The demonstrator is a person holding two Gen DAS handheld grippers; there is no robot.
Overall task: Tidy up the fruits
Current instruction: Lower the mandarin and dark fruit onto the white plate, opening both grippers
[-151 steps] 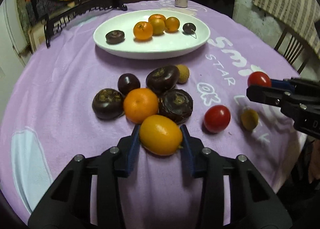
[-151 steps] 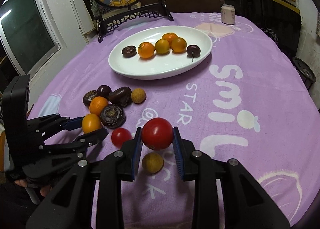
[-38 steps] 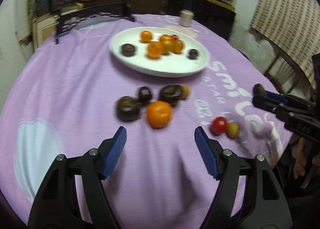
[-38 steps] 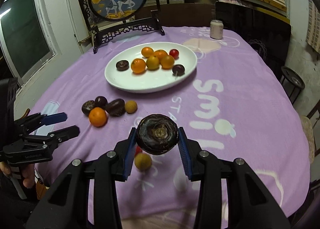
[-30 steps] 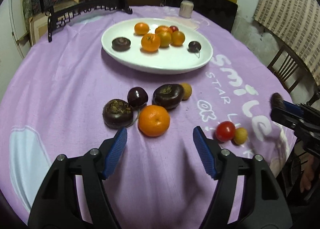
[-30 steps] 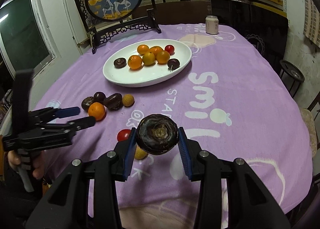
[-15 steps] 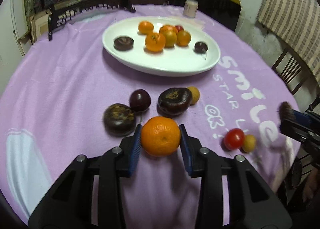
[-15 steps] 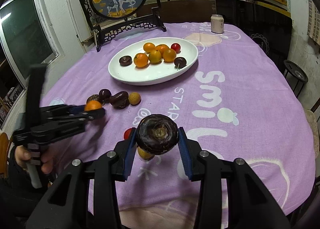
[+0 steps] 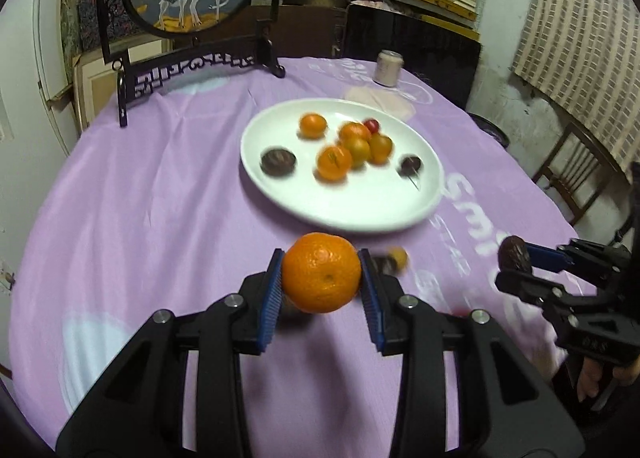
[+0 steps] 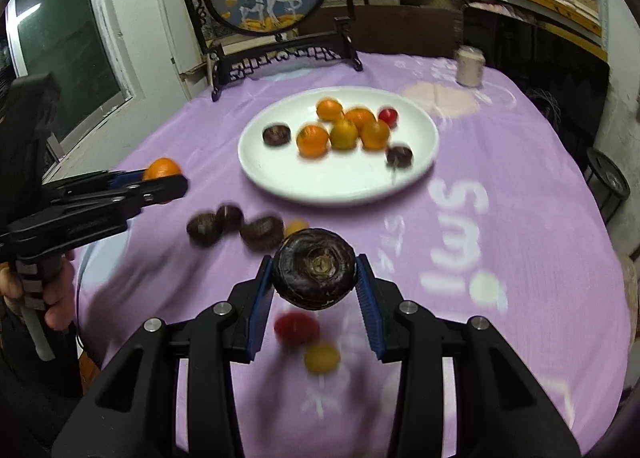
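Both loaded and lifted: left gripper (image 9: 322,274) pinching the orange (image 9: 321,272), right gripper (image 10: 315,270) pinching the dark fruit (image 10: 315,268); white plate (image 9: 360,214) dead ahead of both, left's the nearer.

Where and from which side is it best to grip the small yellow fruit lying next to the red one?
Probably across the widest middle of the small yellow fruit, coming from above. It is round and may roll. The red fruit sits close at its far left, so place the fingers off that line.
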